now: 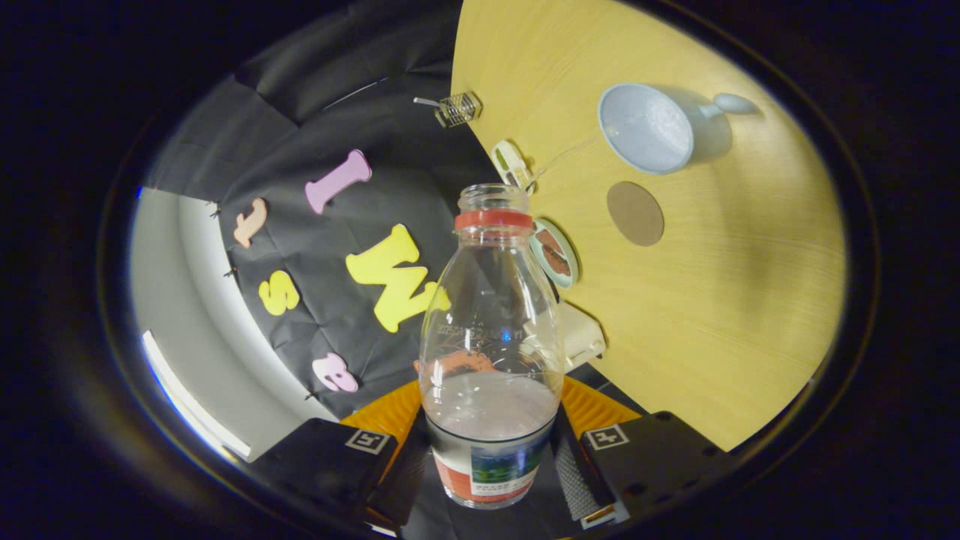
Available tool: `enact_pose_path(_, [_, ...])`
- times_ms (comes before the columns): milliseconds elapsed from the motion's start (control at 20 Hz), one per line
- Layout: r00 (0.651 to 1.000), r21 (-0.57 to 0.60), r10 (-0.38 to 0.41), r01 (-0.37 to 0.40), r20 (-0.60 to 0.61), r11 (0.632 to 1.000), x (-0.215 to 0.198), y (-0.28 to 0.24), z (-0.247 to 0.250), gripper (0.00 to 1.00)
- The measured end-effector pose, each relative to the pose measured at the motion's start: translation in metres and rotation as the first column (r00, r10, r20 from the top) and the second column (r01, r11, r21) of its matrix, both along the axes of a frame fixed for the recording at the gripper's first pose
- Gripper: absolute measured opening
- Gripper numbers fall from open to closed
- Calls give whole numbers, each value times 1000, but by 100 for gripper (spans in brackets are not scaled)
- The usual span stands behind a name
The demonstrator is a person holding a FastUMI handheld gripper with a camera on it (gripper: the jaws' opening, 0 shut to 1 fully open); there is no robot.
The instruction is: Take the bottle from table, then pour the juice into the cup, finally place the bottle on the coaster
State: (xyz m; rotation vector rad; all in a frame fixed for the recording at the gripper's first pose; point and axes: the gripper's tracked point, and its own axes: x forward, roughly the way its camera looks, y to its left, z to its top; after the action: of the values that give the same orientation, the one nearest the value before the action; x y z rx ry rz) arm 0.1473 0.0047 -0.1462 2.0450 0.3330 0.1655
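Note:
My gripper is shut on the lower body of a clear glass bottle with a red neck ring and no cap. The bottle lies along the fingers, its open mouth pointing away, and some pale liquid rests near its base. The whole view is rolled sideways, so the wooden table stands to the right of the bottle. A pale blue cup with a handle sits on the table beyond the bottle's mouth and to its right. A round brown coaster lies on the table between the cup and the bottle.
A small round tin with a picture sits at the table's edge just by the bottle's neck. A white device and a small wire basket lie farther along that edge. A cream box rests behind the bottle's body.

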Motion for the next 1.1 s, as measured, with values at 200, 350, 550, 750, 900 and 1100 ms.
enact_pose_path(200, [1000,22,-26,26,15,999,4,-9,8,79])
enact_pose_path(350, [1000,39,-20,20,19,999,5,-10,12,78])
enact_pose_path(550, [1000,70,-18,17,20,997,4,-13,13,78])
enact_pose_path(750, [998,104,-27,22,49,994,5,-19,25,78])
enact_pose_path(900, [998,111,-29,22,63,994,6,-21,34,78])
enact_pose_path(1100, [998,136,-30,22,60,990,3,-23,29,78])
